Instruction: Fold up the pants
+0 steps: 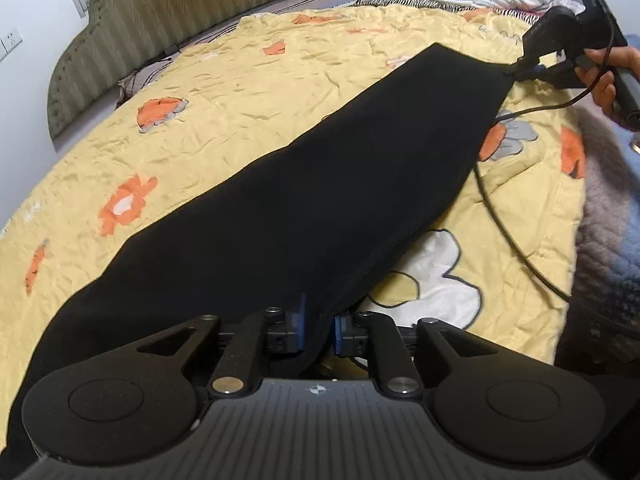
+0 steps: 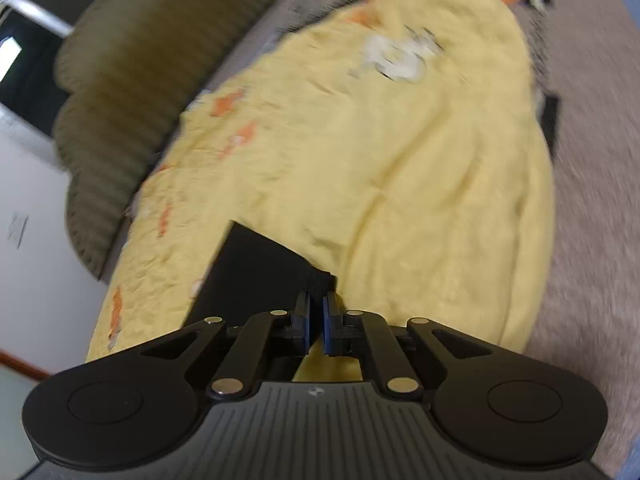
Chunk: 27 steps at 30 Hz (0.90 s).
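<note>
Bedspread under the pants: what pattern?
Yellow bedspread with orange and white flowers; clearest in the left wrist view.

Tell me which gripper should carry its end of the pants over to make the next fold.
Probably the right gripper. It pinches a corner of the pants at the narrow far end, lifted off the bedspread. The left gripper clamps the wider near end and can anchor it.

Soft indoor light; right wrist view motion-blurred, fisheye-curved edges.
</note>
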Each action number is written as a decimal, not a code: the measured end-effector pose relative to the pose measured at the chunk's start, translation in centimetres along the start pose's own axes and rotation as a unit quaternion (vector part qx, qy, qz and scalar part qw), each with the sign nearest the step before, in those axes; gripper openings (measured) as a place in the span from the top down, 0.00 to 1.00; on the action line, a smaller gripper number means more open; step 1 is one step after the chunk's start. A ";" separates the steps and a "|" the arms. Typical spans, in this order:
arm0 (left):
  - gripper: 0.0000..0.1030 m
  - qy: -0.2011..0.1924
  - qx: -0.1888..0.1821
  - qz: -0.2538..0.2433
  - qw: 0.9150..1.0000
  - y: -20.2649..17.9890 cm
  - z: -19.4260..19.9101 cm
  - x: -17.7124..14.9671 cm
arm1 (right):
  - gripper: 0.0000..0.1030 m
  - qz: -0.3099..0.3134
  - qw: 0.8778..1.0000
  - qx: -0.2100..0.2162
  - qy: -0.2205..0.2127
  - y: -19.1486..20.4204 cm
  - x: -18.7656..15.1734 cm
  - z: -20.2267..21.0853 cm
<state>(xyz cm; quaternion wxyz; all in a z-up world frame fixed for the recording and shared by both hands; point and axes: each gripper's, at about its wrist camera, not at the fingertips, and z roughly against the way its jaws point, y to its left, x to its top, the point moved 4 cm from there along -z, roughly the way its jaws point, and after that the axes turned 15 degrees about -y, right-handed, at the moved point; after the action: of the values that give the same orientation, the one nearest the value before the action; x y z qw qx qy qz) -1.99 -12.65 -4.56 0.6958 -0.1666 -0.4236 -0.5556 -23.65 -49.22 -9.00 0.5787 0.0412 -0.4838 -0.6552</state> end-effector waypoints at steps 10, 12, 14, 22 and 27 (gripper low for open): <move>0.44 -0.036 0.046 0.095 0.994 6.1 7.8 -3.2 | 0.74 0.220 0.961 0.166 -0.019 15.6 -4.8 4.6; 0.44 -0.022 0.097 0.101 0.990 7.8 9.3 -5.1 | 0.52 0.276 0.923 0.263 0.044 20.9 -9.0 4.6; 0.44 -0.003 0.134 0.127 0.983 9.8 11.0 -7.3 | 0.46 0.341 0.870 0.342 0.093 25.6 -13.9 4.8; 0.43 0.045 0.272 0.192 0.942 16.1 16.8 -14.0 | 0.46 0.577 0.650 0.461 0.177 33.8 -29.9 9.8; 0.41 0.046 0.322 0.252 0.911 19.2 19.7 -16.8 | 0.46 0.612 0.587 0.488 0.206 32.8 -34.5 13.4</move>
<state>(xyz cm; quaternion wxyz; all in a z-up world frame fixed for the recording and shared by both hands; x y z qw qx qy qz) 7.19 18.03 -1.46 0.8473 -0.0085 -0.4909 -0.2024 2.96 -9.31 2.99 0.8202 0.1454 -0.5101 0.2143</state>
